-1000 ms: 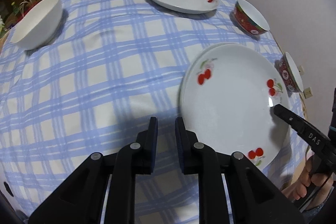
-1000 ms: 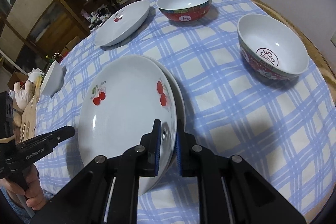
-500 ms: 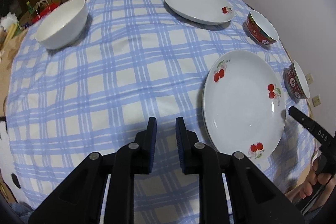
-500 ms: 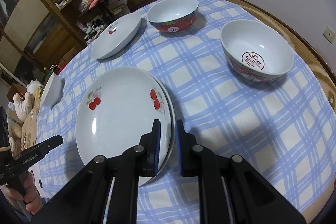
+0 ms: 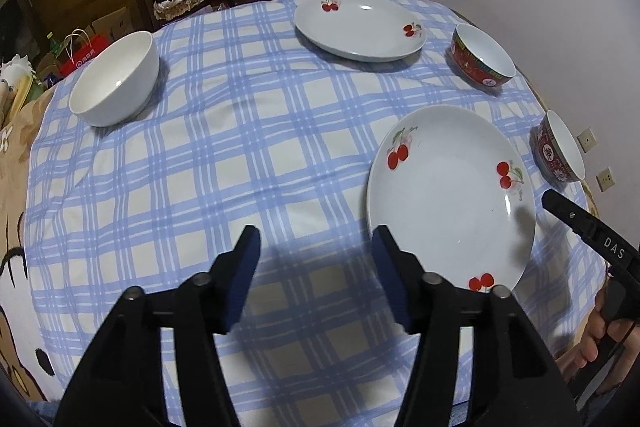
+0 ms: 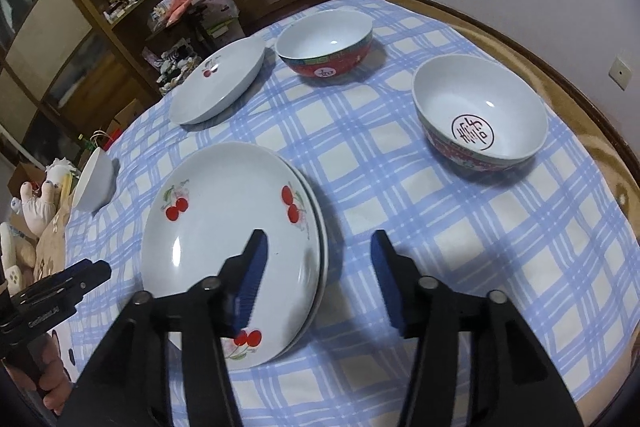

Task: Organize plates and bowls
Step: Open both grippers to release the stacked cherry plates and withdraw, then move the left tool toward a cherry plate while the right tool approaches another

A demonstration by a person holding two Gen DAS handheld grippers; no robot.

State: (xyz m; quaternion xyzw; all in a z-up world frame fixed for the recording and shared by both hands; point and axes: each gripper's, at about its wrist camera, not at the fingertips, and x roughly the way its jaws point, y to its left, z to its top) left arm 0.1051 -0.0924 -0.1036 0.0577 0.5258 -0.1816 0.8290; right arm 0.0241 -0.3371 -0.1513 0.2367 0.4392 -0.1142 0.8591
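Two cherry plates (image 6: pixel 224 239) are stacked near the table's near edge, with bare checked cloth (image 5: pixel 240 163) lying open to their left. A second ago the right gripper (image 6: pixel 316 255) was clamped on the top plate's rim; its jaws have just been opening and nothing is pinched. The left gripper (image 5: pixel 316 247) is likewise parted, empty, angled downward.

Right gripper (image 6: pixel 316 247), its jaws just opened and empty, above the rim of 2 stacked cherry plates (image 6: pixel 224 223); beyond the stack, a third plate (image 6: pixel 218 83); right of it, 2 red bowls (image 6: pixel 326 45) (image 6: pixel 480 115); left, a white bowl (image 6: pixel 94 183).
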